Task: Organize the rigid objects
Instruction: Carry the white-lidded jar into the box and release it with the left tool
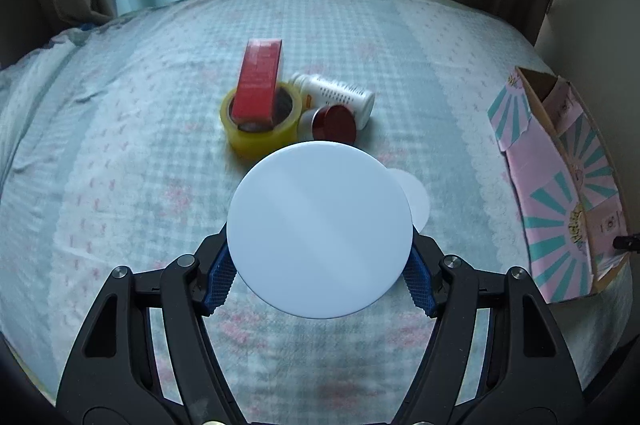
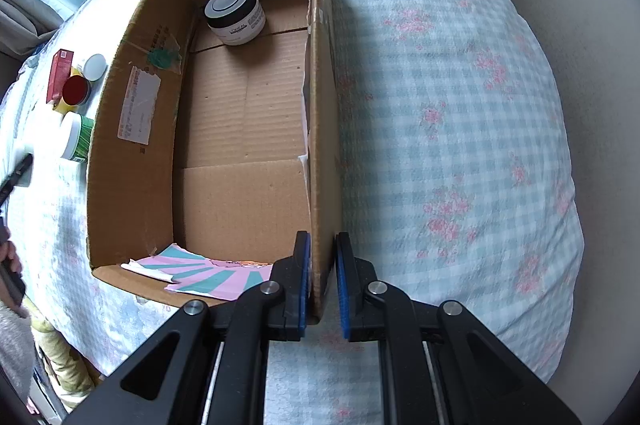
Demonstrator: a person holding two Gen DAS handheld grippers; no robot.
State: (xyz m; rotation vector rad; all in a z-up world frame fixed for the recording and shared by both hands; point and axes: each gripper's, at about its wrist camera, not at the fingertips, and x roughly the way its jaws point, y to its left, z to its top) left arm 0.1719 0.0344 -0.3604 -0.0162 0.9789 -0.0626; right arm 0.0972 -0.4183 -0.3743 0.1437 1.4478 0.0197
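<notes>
My left gripper (image 1: pixel 320 265) is shut on a white round object (image 1: pixel 320 229), its blue pads (image 1: pixel 218 285) pressing on both sides; only its flat round face shows, held above the bed. Beyond it lie a yellow tape roll (image 1: pixel 260 129) with a red carton (image 1: pixel 260 85) leaning in it, a red-lidded jar (image 1: pixel 332 123) and a white bottle (image 1: pixel 336 93) on its side. My right gripper (image 2: pixel 322 265) points down, shut on the near wall of the open cardboard box (image 2: pixel 320 105). Inside the box stands a white jar with a black-rimmed lid (image 2: pixel 234 15).
A green jar with a white lid (image 2: pixel 76 137) stands just left of the box; its lid (image 1: pixel 418 201) peeks from behind the held object. The box (image 1: pixel 560 185) has pink and teal printed sides. Curtains hang behind the checked bedspread (image 1: pixel 120 165). A person's hand (image 2: pixel 10 257) shows at the left edge.
</notes>
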